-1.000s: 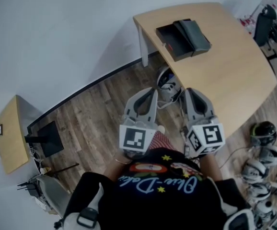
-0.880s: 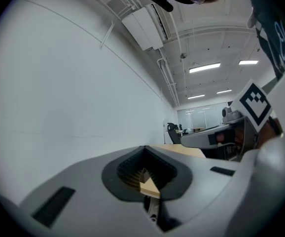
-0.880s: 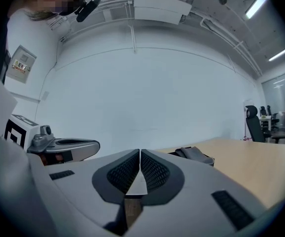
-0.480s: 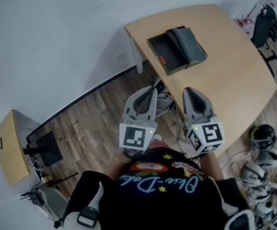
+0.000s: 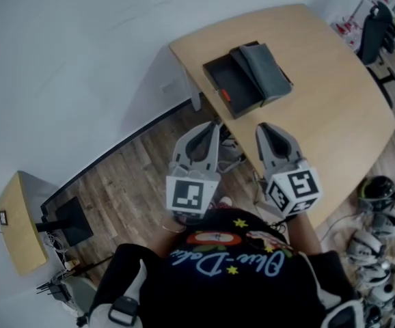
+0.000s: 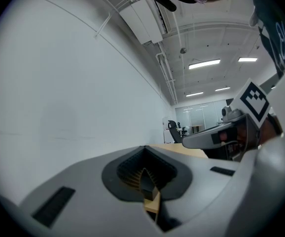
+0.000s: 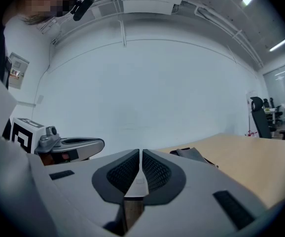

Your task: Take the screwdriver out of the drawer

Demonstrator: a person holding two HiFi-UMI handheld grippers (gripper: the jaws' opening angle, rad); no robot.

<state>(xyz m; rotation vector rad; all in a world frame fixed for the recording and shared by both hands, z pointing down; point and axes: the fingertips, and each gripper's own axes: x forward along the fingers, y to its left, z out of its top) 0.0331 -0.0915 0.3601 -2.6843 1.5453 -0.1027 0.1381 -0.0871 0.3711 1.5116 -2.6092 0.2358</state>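
Note:
A dark drawer unit [image 5: 262, 61] sits near the left end of the light wood table [image 5: 334, 108], and its black drawer [image 5: 233, 87] is pulled open toward me. A small red-orange item [image 5: 226, 96] lies inside; whether it is the screwdriver I cannot tell. My left gripper [image 5: 209, 130] and right gripper [image 5: 264, 130] hover side by side over the floor, short of the table edge, both shut and empty. The right gripper view shows its shut jaws [image 7: 141, 157] pointing at the drawer unit [image 7: 192, 153]. The left gripper [image 6: 144, 171] points at the white wall.
A small wooden side table [image 5: 16, 224] and a black stand [image 5: 67, 221] stand at the left by the wall. Several helmet-like devices [image 5: 375, 197] lie on the floor at the right. A black office chair [image 5: 375, 29] is beyond the table. Shoes [image 5: 230, 149] lie under the table edge.
The table and drawer unit have shifted left and closer to the grippers in the head view. Both grippers stay shut, side by side.

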